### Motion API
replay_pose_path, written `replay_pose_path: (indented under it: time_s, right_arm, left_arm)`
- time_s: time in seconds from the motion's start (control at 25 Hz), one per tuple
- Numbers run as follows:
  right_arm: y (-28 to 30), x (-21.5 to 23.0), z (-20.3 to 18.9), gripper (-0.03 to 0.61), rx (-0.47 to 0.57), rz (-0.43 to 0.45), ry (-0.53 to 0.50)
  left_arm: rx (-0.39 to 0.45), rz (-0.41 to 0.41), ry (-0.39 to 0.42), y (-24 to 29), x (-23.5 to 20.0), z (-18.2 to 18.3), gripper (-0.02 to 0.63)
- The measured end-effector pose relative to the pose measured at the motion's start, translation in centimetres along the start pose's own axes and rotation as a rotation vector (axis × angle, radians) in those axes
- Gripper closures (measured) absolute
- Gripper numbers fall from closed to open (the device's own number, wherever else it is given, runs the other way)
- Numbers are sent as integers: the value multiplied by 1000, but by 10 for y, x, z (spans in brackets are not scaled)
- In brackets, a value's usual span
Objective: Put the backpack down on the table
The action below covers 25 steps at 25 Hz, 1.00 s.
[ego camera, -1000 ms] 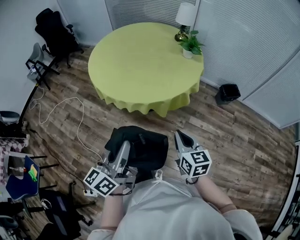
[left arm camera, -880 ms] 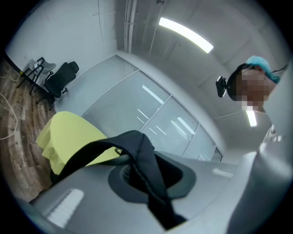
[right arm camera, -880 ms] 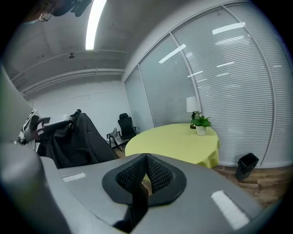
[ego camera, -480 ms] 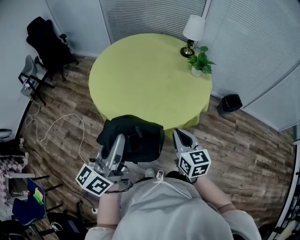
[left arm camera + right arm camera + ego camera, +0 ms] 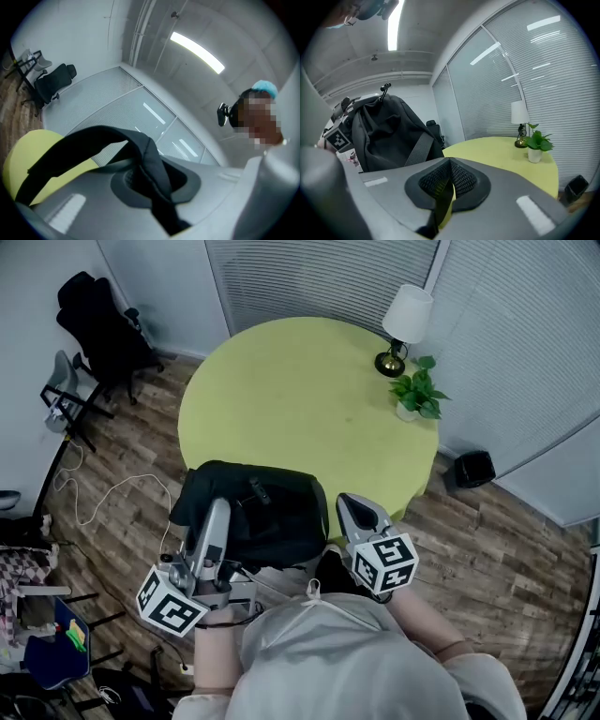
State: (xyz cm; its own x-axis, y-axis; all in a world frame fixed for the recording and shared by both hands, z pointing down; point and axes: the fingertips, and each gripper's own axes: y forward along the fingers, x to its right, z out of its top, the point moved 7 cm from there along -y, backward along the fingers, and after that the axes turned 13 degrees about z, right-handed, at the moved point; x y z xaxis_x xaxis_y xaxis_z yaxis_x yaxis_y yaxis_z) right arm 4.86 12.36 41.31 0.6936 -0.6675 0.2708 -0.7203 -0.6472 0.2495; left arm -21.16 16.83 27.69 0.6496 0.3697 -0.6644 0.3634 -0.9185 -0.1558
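The left gripper (image 5: pixel 140 176) has its jaws closed on a wide strap (image 5: pixel 89 140) of the black backpack (image 5: pixel 267 521); the strap loops up out of the pads and back down between them. The right gripper (image 5: pixel 449 180) has its pads pressed together on a narrow strap (image 5: pixel 437 206) that runs down between them. In the head view the left gripper (image 5: pixel 217 507) lies over the left part of the backpack and the right gripper (image 5: pixel 352 502) sits just beside its right edge, so the bag hangs between the two. The backpack covers the near edge of the round table (image 5: pixel 300 399), which has a yellow-green cloth; whether it touches the cloth cannot be told. At the far right edge of the table stand a lamp (image 5: pixel 406 320) and a small potted plant (image 5: pixel 419 395), well apart from the bag. A black office chair (image 5: pixel 98 320) stands on the wooden floor (image 5: pixel 122 456) to the far left.
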Motion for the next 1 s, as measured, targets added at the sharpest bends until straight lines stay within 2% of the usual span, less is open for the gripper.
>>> replay_pose_path:
  time_s: [0.24, 0.44, 0.68, 1.0]
  right_arm:
    - [33, 63, 39, 578, -6, 63, 11]
    - [50, 122, 65, 578, -22, 83, -17]
    - [62, 183, 71, 578, -49, 33, -8]
    - [80, 225, 76, 578, -48, -80, 45]
  left_arm:
    - [41, 19, 42, 68, 11, 6, 577]
    - [80, 59, 49, 132, 2, 3, 577]
    - [50, 73, 61, 206, -20, -2, 577]
    - [-27, 70, 39, 290, -69, -3, 577]
